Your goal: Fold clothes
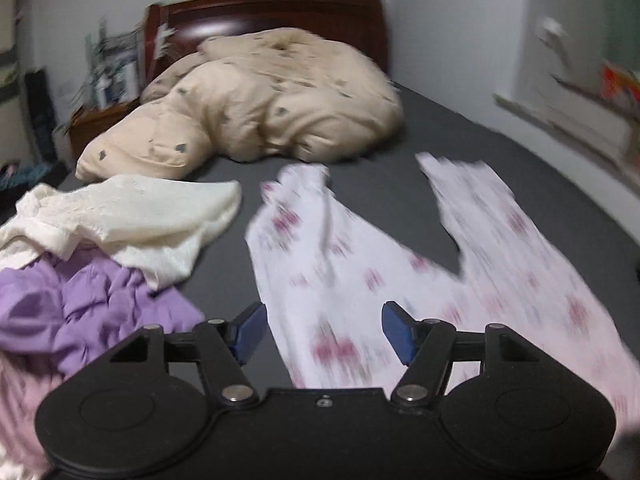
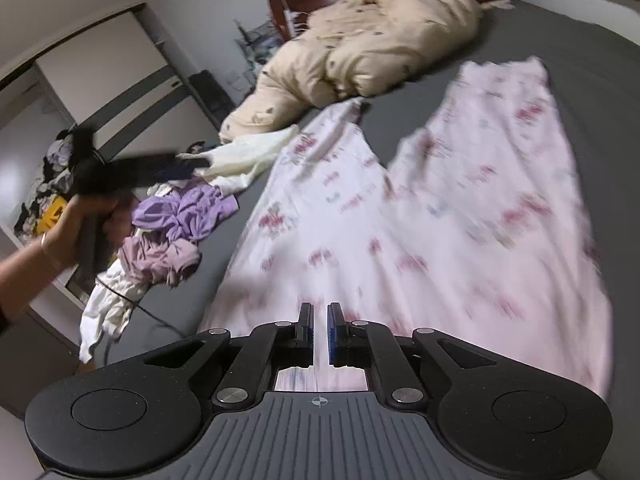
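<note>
You have the floral trousers (image 2: 460, 200) spread flat on the grey bed (image 1: 500, 128), waist end toward you and the two legs splayed apart, pointing up at the beige quilt (image 1: 260, 92). Your right gripper (image 2: 319, 332) has its fingers pressed nearly together on the waist edge, and cloth shows between them, so it looks to be pinching the trousers there. Your left gripper (image 1: 322, 332) is spread wide over the trousers' left leg and holds nothing. Both views are blurred, so judge edges with care. If a lengthwise fold is in hand, keep the right pinch firm and low, close the left fingers (image 1: 250, 330) on the same waist edge before lifting, and carry one leg squarely over the other so the seams line up. Keep clear of the purple top (image 1: 80, 304) and cream top (image 1: 132, 220) heaped left of the trousers, so no loose cloth gets dragged in.
</note>
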{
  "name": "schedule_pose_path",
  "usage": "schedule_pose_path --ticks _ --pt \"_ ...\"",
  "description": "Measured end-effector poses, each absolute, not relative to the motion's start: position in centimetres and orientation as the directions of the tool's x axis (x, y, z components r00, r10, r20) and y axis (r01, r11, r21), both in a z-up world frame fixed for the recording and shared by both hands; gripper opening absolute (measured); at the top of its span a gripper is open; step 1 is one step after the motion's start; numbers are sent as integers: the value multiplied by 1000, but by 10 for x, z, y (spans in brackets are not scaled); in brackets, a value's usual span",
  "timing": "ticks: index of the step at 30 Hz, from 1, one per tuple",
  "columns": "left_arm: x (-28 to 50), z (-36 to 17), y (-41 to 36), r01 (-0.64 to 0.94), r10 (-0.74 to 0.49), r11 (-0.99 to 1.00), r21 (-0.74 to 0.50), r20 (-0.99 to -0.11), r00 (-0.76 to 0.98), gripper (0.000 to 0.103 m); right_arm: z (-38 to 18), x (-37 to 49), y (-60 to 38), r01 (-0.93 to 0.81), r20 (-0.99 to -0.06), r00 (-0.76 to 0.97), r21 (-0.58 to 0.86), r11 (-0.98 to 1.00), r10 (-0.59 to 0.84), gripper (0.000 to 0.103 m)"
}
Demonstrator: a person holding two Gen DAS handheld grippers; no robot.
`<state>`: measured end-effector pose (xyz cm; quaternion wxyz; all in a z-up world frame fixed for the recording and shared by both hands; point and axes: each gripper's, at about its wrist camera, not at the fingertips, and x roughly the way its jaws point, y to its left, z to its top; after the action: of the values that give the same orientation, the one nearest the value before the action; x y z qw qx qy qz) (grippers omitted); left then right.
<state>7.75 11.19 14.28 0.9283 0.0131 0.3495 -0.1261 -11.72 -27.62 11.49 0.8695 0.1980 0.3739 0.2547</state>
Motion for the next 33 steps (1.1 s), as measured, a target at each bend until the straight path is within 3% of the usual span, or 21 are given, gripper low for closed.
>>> schedule_pose_path --ticks 5,12,17,26,28,30,33 --pt "170 134 113 178 -218 976 -129 -652 726 62 89 -58 -252 -377 -448 607 565 734 657 6" --pt "288 102 111 111 -180 983 -144 -688 703 49 45 -28 -255 -423 -339 554 672 608 761 6" --pt "369 73 108 66 -147 988 -140 -723 675 35 24 -24 -257 -423 -386 513 664 616 767 6" --pt "423 33 98 53 -107 994 -95 -756 646 29 3 -23 -253 -425 -419 449 677 601 789 6" --pt "424 28 100 45 -139 989 -144 -755 641 22 1 -24 -254 -422 -415 446 684 595 793 6" --pt "424 28 103 31 -136 988 -152 -747 651 7 0 -24 -256 -410 -413 448 694 592 793 6" --pt "426 37 107 6 -95 992 -124 -726 681 5 -4 -22 -260 -374 -409 455 719 586 791 6"
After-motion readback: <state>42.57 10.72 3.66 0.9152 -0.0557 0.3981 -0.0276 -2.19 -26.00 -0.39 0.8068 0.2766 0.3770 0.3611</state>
